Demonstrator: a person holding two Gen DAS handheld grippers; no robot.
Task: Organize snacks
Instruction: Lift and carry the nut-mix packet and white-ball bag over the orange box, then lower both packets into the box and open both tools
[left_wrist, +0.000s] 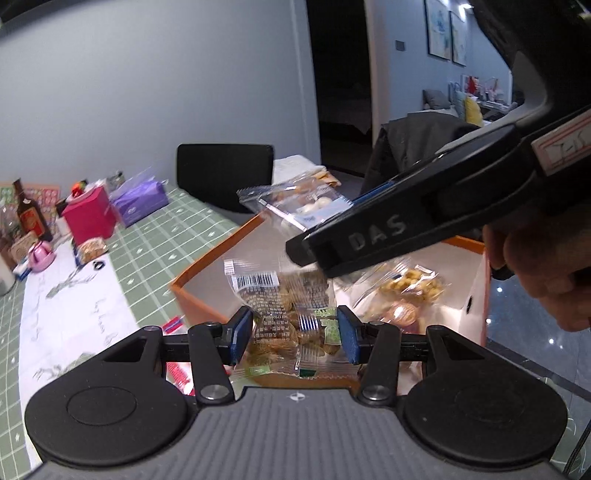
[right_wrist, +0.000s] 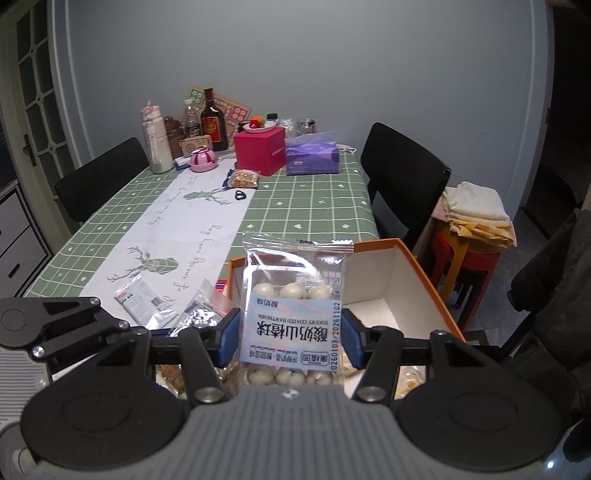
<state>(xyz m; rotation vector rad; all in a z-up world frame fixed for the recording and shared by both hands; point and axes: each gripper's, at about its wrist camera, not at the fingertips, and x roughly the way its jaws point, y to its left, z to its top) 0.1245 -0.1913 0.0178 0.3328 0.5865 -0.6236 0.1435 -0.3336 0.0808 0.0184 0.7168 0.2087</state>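
Left gripper (left_wrist: 295, 334): blue pads clamped on a clear plastic packet of brown wrapped sweets with a barcode label (left_wrist: 284, 310), held above the near end of the box.
Right gripper (right_wrist: 290, 338): blue pads clamped on both sides of a clear packet of white yogurt-coated hawthorn balls with a pale blue label (right_wrist: 293, 314); packet stands upright, label upside down to the camera.
Box: orange-rimmed cardboard box with white inside (right_wrist: 406, 273), at the table's near corner; both packets are over it.
Box contents: a clear bag of yellowish puffed pieces (left_wrist: 413, 284) lies inside; other wrappers beneath, too blurred to identify.
Table: green checked tablecloth (right_wrist: 303, 206) with a white reindeer runner.
Loose items: small nut packet (right_wrist: 243, 179) near a magenta cube box (right_wrist: 260, 153).
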